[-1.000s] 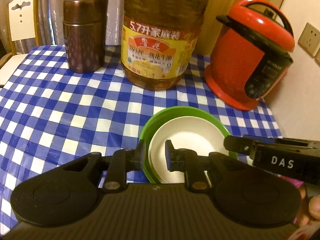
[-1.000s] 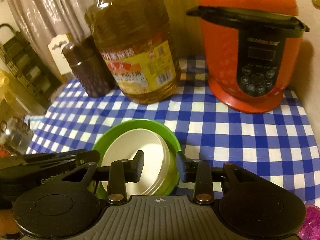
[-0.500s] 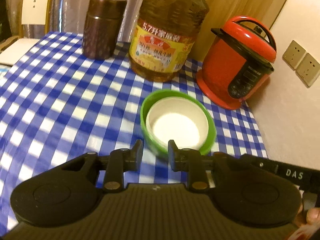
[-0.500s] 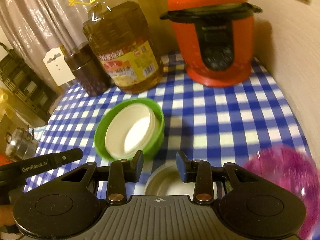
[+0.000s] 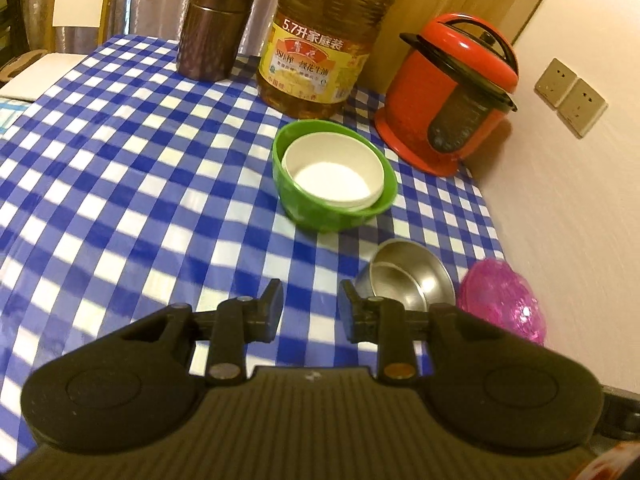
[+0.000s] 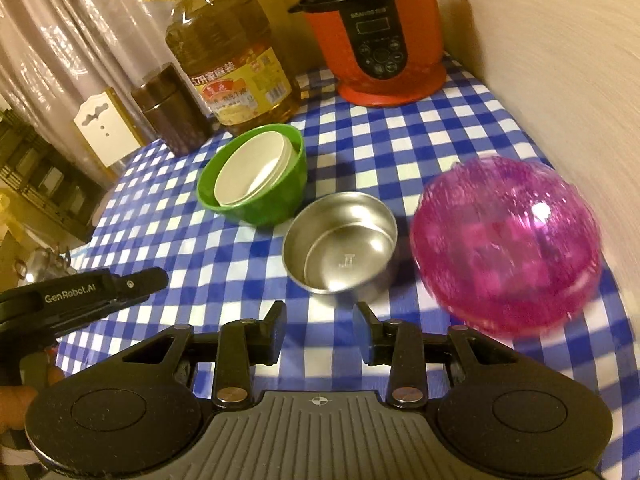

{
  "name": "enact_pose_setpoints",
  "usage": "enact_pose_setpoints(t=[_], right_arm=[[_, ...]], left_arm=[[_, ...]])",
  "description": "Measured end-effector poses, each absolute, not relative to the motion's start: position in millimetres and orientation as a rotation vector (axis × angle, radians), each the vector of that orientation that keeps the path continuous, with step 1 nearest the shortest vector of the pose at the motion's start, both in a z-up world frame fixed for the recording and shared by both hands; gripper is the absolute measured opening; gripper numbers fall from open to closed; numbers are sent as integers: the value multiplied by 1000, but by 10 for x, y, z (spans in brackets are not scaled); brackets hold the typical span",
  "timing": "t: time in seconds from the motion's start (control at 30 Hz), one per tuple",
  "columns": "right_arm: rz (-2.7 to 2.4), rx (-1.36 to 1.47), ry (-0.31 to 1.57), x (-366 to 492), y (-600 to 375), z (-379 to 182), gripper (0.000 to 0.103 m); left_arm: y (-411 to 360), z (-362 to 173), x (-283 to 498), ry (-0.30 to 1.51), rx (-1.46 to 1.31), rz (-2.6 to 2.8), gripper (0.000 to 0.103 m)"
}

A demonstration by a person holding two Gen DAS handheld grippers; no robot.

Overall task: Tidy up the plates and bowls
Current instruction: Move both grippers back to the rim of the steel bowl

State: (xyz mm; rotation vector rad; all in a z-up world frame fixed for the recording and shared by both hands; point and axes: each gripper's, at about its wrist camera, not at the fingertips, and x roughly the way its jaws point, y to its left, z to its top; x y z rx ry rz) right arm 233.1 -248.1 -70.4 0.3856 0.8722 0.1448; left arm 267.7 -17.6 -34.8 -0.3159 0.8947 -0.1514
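A home dining table: checked tablecloth [image 5: 120, 168], cooking-oil jug [image 5: 320, 40], red pressure cooker [image 5: 452, 92], curtains [image 6: 80, 20].

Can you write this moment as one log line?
left gripper: opening, empty | right gripper: open, empty | white bowl: inside green bowl | steel bowl: loose

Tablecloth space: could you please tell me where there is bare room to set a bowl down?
The widest bare patch of tablecloth lies left of the green bowl, in front of the brown canister. By the wall it is crowded: steel bowl, pink bowl and red cooker.
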Motion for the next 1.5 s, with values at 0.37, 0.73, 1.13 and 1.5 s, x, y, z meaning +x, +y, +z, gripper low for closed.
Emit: enact_pose_setpoints(t=[0.37, 0.73, 1.13, 1.5], right_arm=[[102, 421, 865, 1999, -2501, -613, 37], [68, 430, 879, 2009, -2531, -687, 37], [34, 476, 890, 2172, -2638, -849, 37], [1, 606, 832, 2339, -2804, -1048, 37]], left_arm=[[-212, -309, 2261, 907, -294, -160, 27], [-243, -380, 2235, 921, -284, -166, 27], [-356, -523, 2450, 943, -281, -176, 27], [-498, -734, 2811, 963, -299, -205, 27]])
